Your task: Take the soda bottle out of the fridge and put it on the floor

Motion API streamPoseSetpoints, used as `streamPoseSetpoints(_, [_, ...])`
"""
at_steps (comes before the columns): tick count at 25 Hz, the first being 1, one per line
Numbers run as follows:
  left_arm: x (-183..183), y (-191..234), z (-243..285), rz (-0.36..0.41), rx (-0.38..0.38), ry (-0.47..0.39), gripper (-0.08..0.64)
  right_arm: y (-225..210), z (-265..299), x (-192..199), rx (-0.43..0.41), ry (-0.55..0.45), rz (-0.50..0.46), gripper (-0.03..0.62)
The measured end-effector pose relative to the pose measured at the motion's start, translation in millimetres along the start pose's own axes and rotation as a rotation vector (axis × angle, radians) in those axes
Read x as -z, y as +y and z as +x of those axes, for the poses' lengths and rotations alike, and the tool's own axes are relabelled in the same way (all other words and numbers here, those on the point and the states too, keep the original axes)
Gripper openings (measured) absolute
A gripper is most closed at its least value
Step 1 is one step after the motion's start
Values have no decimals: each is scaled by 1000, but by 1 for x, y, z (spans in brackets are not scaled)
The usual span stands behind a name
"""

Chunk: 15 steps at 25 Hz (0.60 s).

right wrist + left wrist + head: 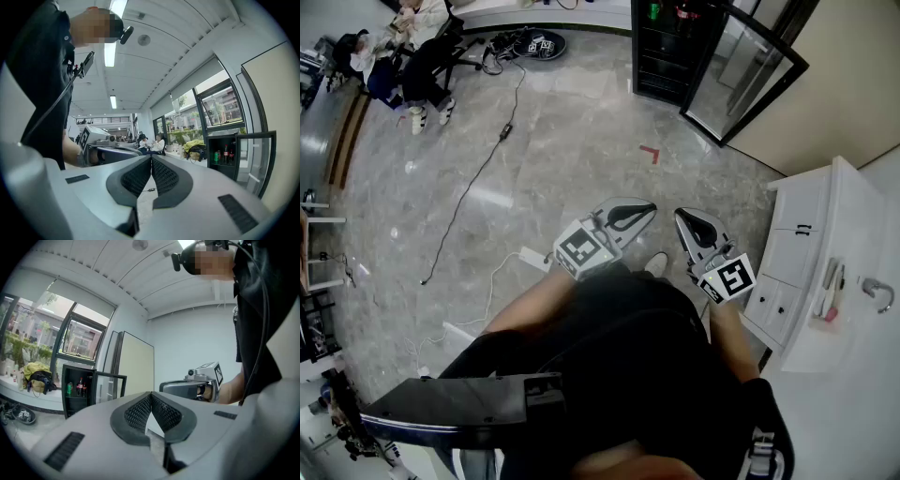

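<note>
The small black fridge point(667, 47) stands at the far side of the room with its glass door point(750, 75) swung open. On its shelf is a dark soda bottle with a red cap point(682, 11) beside a green can point(654, 11). The left gripper view shows the same bottle point(80, 386), and so does the right gripper view point(226, 154). My left gripper point(649, 208) and right gripper point(682, 216) are held side by side in front of the body, far from the fridge. Both are shut with nothing between their jaws.
A white cabinet with a sink point(825, 272) stands close on the right. A black cable point(478, 178) and a white adapter point(532, 258) lie on the marble floor at the left. People sit at the far left point(412, 37). A red mark point(650, 153) is on the floor before the fridge.
</note>
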<state>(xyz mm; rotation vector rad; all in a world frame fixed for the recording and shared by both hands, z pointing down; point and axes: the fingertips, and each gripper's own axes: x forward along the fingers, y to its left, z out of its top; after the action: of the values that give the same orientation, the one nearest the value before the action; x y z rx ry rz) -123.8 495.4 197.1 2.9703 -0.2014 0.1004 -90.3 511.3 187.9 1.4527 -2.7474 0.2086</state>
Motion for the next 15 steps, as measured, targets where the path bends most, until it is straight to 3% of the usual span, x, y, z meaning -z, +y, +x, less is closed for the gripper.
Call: streamPoseSetpoints(15, [-1, -11, -11, 7, 39, -7, 3, 15, -2, -6, 10, -38, -20, 14])
